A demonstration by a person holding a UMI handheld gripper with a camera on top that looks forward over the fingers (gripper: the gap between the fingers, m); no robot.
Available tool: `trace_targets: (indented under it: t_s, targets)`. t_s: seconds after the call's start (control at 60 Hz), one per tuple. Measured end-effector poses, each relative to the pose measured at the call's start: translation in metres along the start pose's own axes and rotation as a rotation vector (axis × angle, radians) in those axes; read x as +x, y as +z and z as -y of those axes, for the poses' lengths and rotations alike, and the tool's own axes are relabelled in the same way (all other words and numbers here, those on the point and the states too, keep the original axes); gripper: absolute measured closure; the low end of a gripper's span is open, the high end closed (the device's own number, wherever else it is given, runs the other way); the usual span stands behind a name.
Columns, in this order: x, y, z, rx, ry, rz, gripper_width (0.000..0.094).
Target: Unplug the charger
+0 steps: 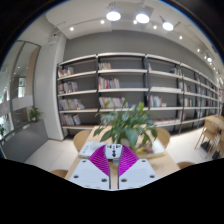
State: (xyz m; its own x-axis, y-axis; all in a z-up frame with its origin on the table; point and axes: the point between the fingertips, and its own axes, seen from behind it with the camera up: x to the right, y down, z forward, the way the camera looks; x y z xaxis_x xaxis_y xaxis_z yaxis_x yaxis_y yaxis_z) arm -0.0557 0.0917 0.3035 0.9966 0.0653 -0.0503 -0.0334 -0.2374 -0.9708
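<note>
Looking along my tongs (112, 163), I see their two pale fingers (88, 172) close together, with only a thin gap between them. The purple pads (99, 155) on their inner sides slant toward each other. Right between the tips sits a small white and grey block (113, 151), and it may be the charger, but I cannot tell for sure. I also cannot tell if both fingers press on it or only stand around it. Just behind that small block stands a green plant (127, 122) with long leaves. The plant sits on a light wooden table (158, 137). Brown chairs (82, 140) stand beside the table, on each side of the plant. Far behind the plant, a long wall of shelves (140, 90) holds rows of books (108, 84). High above the plant, round lights (142, 17) shine in the ceiling. To the side of the plant, well apart from it, a glass wall (22, 90) lets in daylight, and a smaller green plant (35, 113) stands near it. On the other side of the plant, more wooden tables (212, 128) stand by the shelves.
</note>
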Motion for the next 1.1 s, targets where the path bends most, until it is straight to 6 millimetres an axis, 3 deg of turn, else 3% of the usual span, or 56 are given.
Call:
trace_targets:
  t_s: [0.05, 0.083, 0.1, 0.133, 0.167, 0.25, 0.267, 0.283, 0.333, 0.367, 0.383, 0.417, 0.483, 0.667, 0.717, 0.75, 0.85, 1.0, 1.1]
  targets:
    - [0.029, -0.018, 0.041, 0.064, -0.045, -0.051, 0.0854]
    - [0.041, -0.025, 0.044, 0.084, -0.063, -0.054, 0.0852]
    - [0.053, -0.019, 0.054, 0.081, -0.061, -0.063, 0.085]
    - [0.07, -0.02, 0.039, 0.065, -0.05, -0.074, 0.0845]
    - [0.083, -0.018, 0.011, 0.035, -0.027, -0.076, 0.0844]
    - [0.113, -0.01, -0.081, -0.104, -0.016, -0.089, 0.0833]
    - [0.113, -0.004, -0.11, -0.128, -0.018, -0.094, 0.0833]
    - [0.12, -0.003, -0.109, -0.159, -0.015, -0.092, 0.0833]
    - [0.123, -0.001, -0.154, -0.235, 0.014, -0.075, 0.0833]
    - [0.121, -0.005, -0.203, -0.278, 0.017, -0.072, 0.0832]
    - [0.125, -0.003, -0.202, -0.299, 0.016, -0.075, 0.0831]
    - [0.128, -0.003, -0.227, -0.329, 0.01, -0.087, 0.0832]
    - [0.127, -0.007, -0.252, -0.376, 0.031, -0.082, 0.0822]
    - [0.128, -0.003, -0.295, -0.441, 0.028, -0.086, 0.0722]
    - [0.127, -0.004, -0.287, -0.423, 0.025, -0.079, 0.0687]
    - [0.126, -0.001, -0.296, -0.442, 0.024, -0.075, 0.0649]
    - [0.124, -0.01, -0.281, -0.442, -0.02, -0.074, 0.0387]
    - [0.114, -0.04, -0.198, -0.318, -0.04, -0.104, 0.0198]
    - [0.099, -0.081, -0.148, -0.245, -0.056, -0.108, 0.0156]
